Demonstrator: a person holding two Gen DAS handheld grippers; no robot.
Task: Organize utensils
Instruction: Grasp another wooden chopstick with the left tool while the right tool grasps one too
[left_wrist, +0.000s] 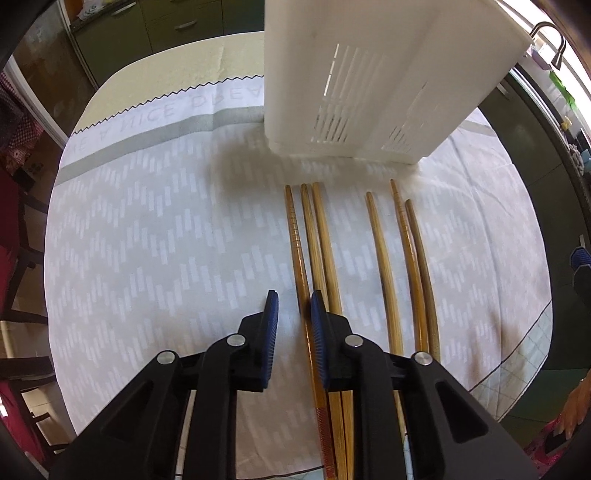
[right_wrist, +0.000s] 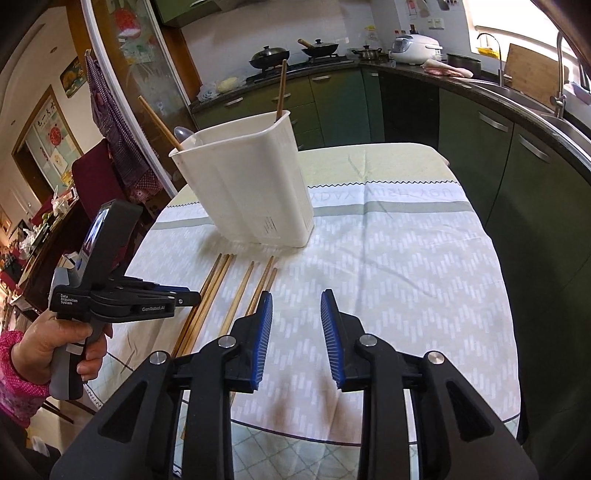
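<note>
On the cloth-covered table (right_wrist: 406, 295), six wooden chopsticks (left_wrist: 384, 266) are lying side by side, tips pointing toward the white utensil holder (right_wrist: 243, 192) that is standing just beyond them. I'm counting two sticks already leaning inside that holder, with what looks like a spoon bowl peeking over its rim, so I'm judging the sorting as started but mostly still ahead of me.

I'm holding the left gripper (left_wrist: 291, 314) steeply downward over the left-hand trio of chopsticks. Its jaws are standing narrow, with only cloth showing between the blue pads; the leftmost stick is running just beside and under the right-hand finger, not between the two. So I'm not gripping anything there yet, as far as I can tell.

I'm keeping the right gripper (right_wrist: 295, 314) off to the right of the chopsticks, jaws parted a modest way and empty, only bare cloth between them.

What's left, I'm reckoning, is picking up all six sticks and dropping them upright into the holder.
</note>
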